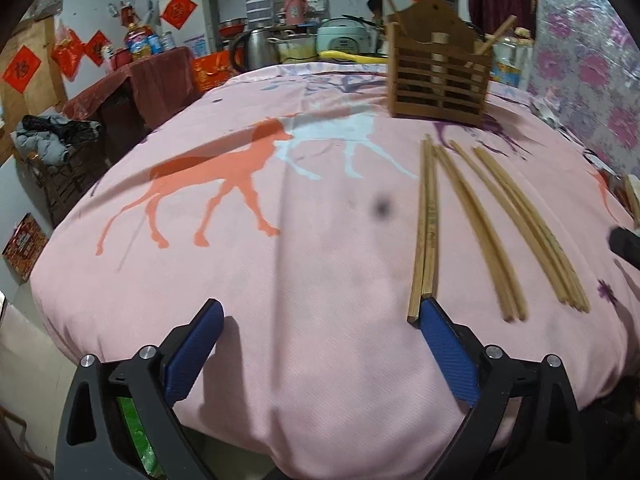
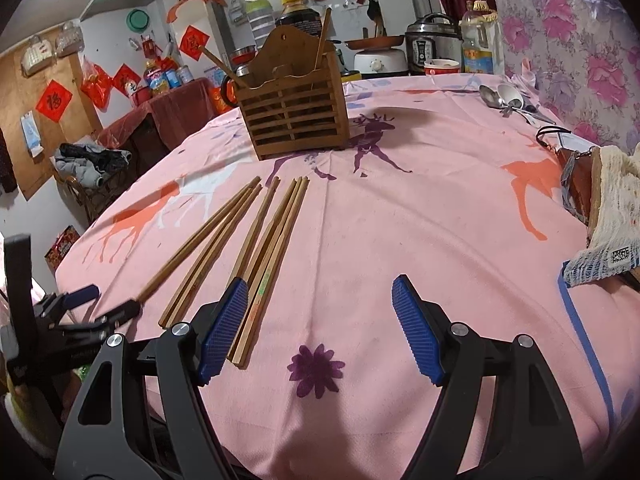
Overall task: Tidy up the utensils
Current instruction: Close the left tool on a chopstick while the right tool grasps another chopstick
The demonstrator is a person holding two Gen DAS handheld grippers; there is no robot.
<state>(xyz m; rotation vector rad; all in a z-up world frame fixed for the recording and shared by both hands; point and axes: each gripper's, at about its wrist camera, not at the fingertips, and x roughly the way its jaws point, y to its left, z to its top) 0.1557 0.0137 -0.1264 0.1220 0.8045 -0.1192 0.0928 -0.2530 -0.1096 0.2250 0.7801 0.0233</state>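
Pink tablecloth (image 1: pixel 280 280) fills both views. Wooden holder (image 2: pixel 296 120) sits at 12, chopsticks (image 2: pixel 256 240) lie loose betw. it & grippers. Only R view shows spoons (image 2: pixel 506 98) at 2. L gripper (image 1: pixel 320 316) & R gripper (image 2: pixel 320 296): jaws apart, empty.

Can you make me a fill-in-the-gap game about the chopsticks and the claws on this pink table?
1. The loose chopsticks lie on a ____ tablecloth.
2. The left claw and right claw are both ____, holding nothing.
3. The wooden holder stands ____ the loose chopsticks, farther from the claws.
4. The spoons lie near the wall with ____ flowers.

Missing words: pink; open; behind; pink
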